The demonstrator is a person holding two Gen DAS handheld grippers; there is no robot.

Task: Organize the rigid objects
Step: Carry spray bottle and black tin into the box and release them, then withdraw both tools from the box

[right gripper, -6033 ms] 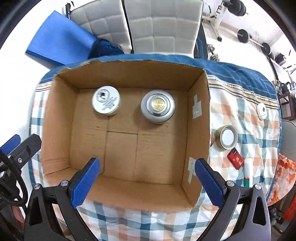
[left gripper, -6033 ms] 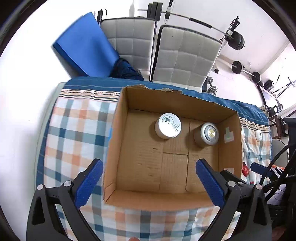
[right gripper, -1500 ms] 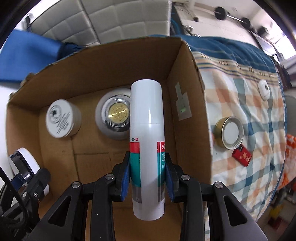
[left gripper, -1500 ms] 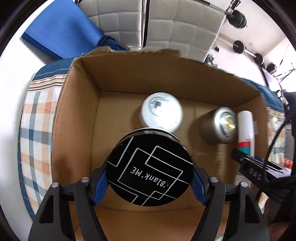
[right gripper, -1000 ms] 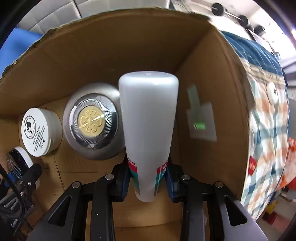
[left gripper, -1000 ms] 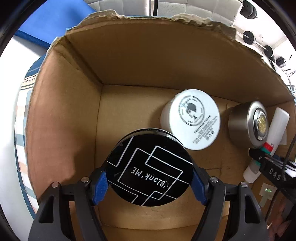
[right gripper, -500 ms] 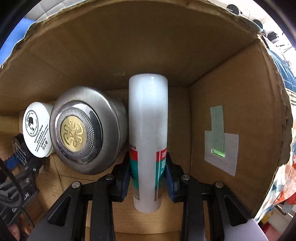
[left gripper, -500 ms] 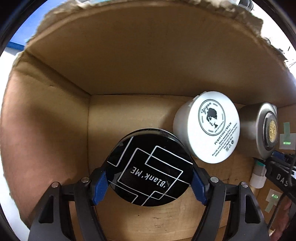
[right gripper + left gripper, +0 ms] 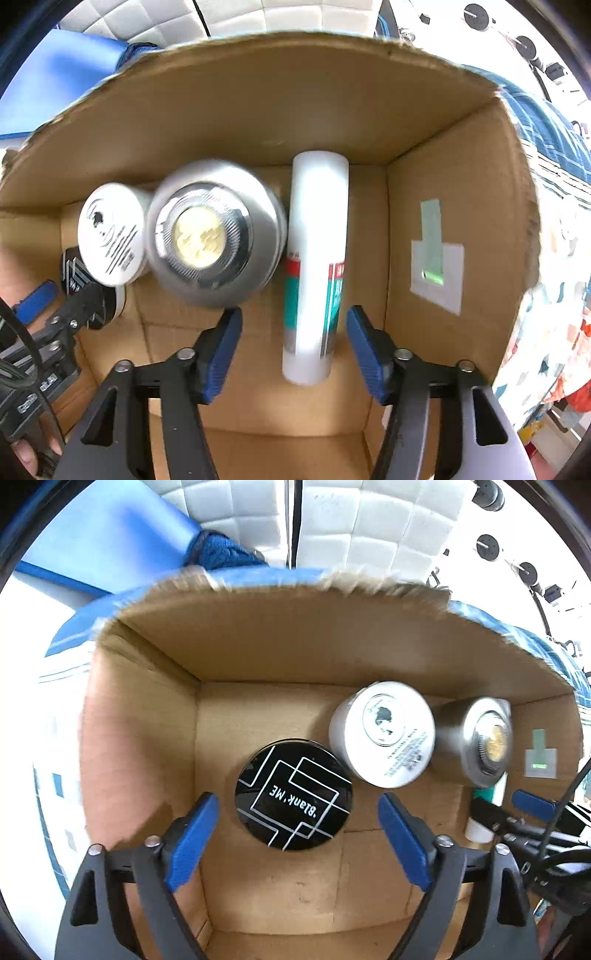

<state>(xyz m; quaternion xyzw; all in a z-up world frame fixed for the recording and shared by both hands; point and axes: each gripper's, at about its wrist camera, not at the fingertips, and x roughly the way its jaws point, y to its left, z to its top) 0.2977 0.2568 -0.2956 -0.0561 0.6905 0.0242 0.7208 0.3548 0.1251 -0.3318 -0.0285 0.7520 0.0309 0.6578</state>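
Observation:
A cardboard box holds several things. A black round tin marked "Blank'ME" sits on the box floor, between the open fingers of my left gripper, untouched. A white jar and a silver jar with a gold lid stand behind it. In the right wrist view a white tube with a red and teal label lies on the box floor beside the silver jar. My right gripper is open around the tube's near end, not touching it. The white jar is further left.
The box stands on a checked cloth over a blue-edged table. A blue mat and white padded chairs are behind. The box's right wall bears a taped patch. Each gripper shows at the edge of the other's view.
Both grippers have opened. The left one let go of the black tin and the right one let go of the white tube; both now rest on the box floor. Both grippers have pulled back upward.

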